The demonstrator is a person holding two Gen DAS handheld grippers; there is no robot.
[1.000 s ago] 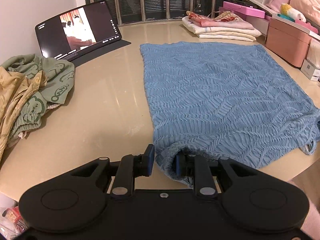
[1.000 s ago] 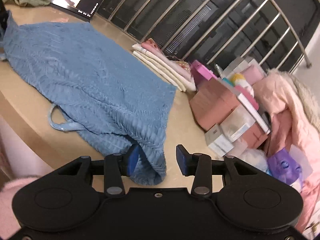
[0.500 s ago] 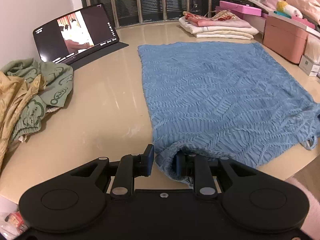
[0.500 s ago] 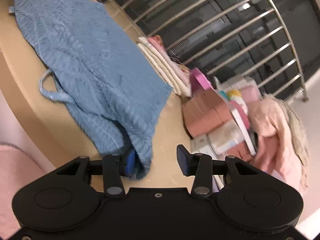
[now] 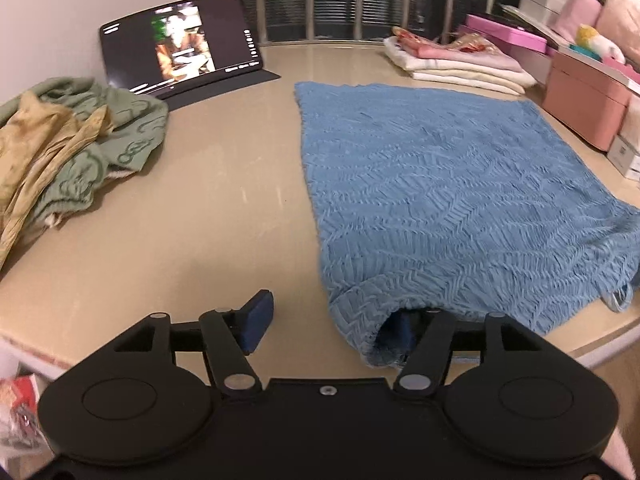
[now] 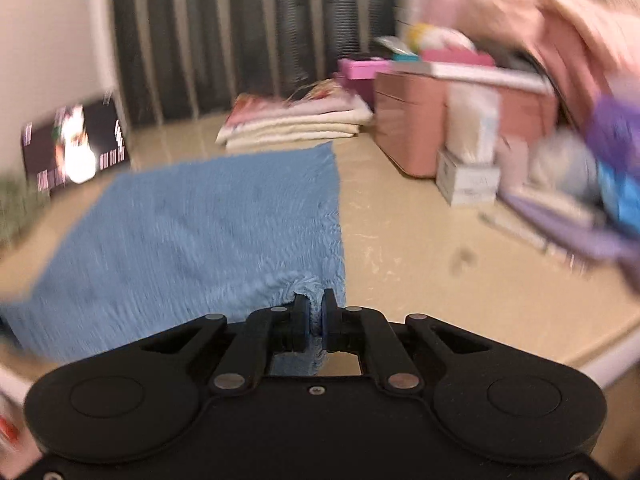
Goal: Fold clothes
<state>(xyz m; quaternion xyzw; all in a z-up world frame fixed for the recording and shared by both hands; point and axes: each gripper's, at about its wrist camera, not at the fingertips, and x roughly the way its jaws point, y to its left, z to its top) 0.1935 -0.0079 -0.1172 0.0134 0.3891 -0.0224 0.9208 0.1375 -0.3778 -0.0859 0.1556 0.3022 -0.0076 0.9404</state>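
Observation:
A blue knitted garment (image 5: 448,196) lies spread flat on the beige table (image 5: 208,216). My left gripper (image 5: 332,326) sits at its near left corner, its jaws opening: the left pad (image 5: 258,320) stands bare over the table, while the right pad is tucked inside the garment's hem opening. In the blurred right wrist view, my right gripper (image 6: 314,320) is shut on the near right corner of the blue garment (image 6: 192,236), with a fold of cloth pinched between the pads.
A pile of green and yellow clothes (image 5: 60,148) lies at the left. A tablet (image 5: 180,46) stands at the back left. Folded clothes (image 5: 456,62) are stacked at the back, with pink boxes (image 5: 584,96) and white cartons along the right edge.
My left gripper's jaws have spread apart, the right pad staying inside the hem. My right gripper rolled upright and closed on the garment's corner.

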